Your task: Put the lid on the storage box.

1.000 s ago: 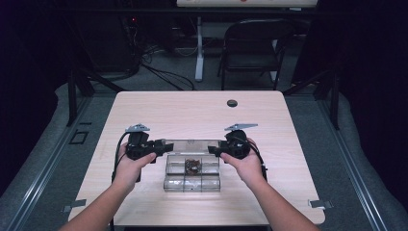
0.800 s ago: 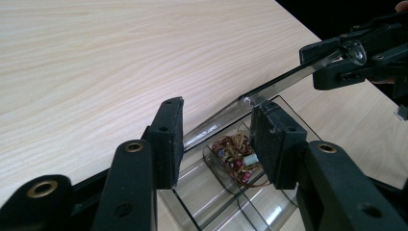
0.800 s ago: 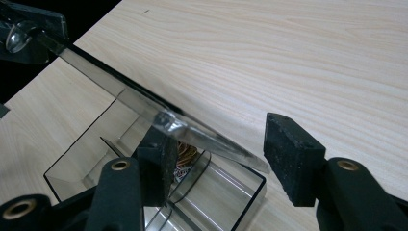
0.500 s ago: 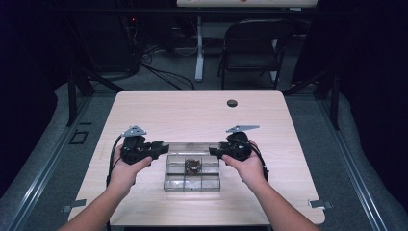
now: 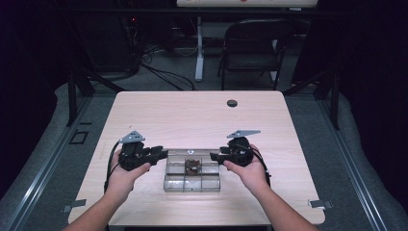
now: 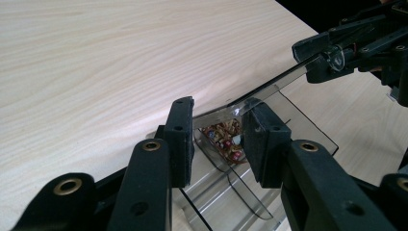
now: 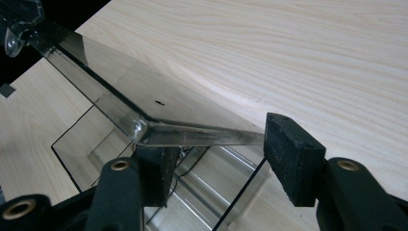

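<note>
A clear plastic compartment box (image 5: 192, 185) lies on the wooden table near the front edge. Small brown and red parts (image 5: 193, 166) (image 6: 223, 137) fill one middle compartment. Its clear lid (image 6: 274, 84) (image 7: 120, 86) is tilted up above the box, held between both grippers. My left gripper (image 5: 163, 154) (image 6: 221, 108) has just been closing its jaws, and the lid's corner now sits between its pads, touching both. At the box's other end my right gripper (image 5: 214, 156) (image 7: 216, 139) is shut on the lid's edge, which spans from pad to pad. It also appears far off as the right gripper (image 6: 337, 48).
A small black round grommet (image 5: 232, 103) sits near the table's far edge. Bare tabletop (image 5: 192, 120) stretches beyond the box. Behind the table stand a dark folding chair (image 5: 250, 48) and floor cables (image 5: 163, 72).
Both hands have drifted slightly toward the near edge of the table. The left gripper's jaws look narrower than a second ago. The box has stayed in place.
</note>
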A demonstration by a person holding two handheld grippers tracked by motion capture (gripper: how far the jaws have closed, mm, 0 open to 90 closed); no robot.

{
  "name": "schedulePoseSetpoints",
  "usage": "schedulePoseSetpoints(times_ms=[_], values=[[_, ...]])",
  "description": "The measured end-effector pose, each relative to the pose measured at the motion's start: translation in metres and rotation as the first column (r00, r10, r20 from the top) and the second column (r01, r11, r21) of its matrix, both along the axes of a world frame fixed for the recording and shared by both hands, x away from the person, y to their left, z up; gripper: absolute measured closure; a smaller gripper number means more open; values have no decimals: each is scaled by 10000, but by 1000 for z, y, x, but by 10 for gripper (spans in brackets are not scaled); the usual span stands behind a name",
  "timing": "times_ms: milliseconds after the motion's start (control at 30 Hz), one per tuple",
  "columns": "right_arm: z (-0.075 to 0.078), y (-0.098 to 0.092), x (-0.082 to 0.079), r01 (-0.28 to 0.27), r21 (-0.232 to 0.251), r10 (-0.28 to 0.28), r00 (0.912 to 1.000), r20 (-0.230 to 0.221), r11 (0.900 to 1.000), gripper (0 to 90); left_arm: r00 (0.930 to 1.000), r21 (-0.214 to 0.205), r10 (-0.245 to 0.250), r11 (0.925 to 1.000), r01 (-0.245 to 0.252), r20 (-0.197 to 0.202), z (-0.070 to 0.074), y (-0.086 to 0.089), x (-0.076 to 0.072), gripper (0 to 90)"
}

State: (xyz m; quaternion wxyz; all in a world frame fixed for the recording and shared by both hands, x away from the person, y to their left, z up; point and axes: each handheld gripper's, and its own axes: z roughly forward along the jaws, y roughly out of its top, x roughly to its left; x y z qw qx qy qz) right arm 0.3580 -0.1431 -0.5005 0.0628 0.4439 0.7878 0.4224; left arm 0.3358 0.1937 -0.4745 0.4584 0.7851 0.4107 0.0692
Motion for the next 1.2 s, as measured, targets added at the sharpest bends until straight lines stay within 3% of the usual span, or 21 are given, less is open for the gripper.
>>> schedulePoseSetpoints(times_ms=[333,467,1200], values=[[-1,-3,-12,-128,211,128,9999,8,9997,462,10000,-118,-76,9999,77,60,-6,2,-10,656],[-1,-5,-17,-263,195,262,9997,18,9995,466,9998,13,-138,9999,138,114,-7,2,-14,655],[-6,-17,-45,-469,316,473,9988,-141,9984,583,9997,-130,-58,9999,61,233,-16,3,-29,656]])
